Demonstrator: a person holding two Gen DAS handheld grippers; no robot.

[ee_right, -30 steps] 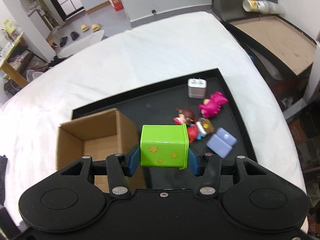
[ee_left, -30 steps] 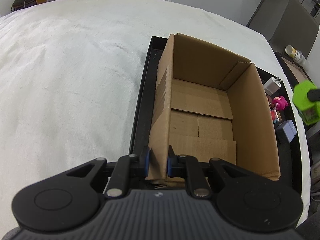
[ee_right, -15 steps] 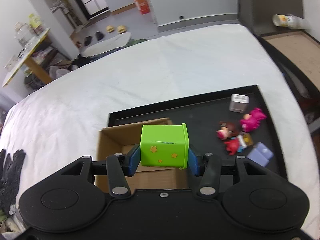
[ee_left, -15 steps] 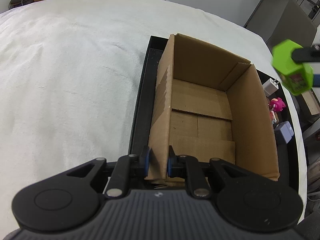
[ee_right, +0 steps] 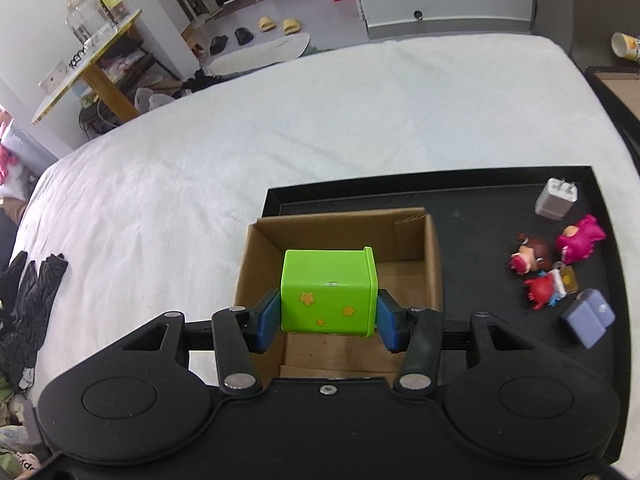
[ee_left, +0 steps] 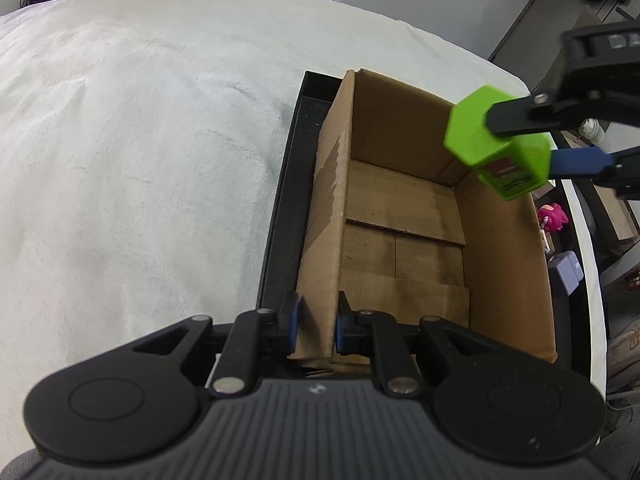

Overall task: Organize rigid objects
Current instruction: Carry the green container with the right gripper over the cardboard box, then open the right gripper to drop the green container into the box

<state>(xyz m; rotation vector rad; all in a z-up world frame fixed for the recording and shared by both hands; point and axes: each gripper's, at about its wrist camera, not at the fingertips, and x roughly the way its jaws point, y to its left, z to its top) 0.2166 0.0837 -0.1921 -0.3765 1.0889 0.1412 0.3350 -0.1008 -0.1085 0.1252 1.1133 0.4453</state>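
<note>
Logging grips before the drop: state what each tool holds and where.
Left tool: pinches the cardboard box by its near wall. Right tool: clamps the green container across its two opposite sides.

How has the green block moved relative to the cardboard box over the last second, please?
Yes: the green block came leftward from beside the cardboard box to above it.

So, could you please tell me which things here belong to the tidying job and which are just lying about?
Part of the job:
- green box, held in the right gripper over the carton
- carton, wall held by the left gripper
- tray
- charger, figurines, purple case

Lying about:
- black gloves
- slippers
- paper cup
</note>
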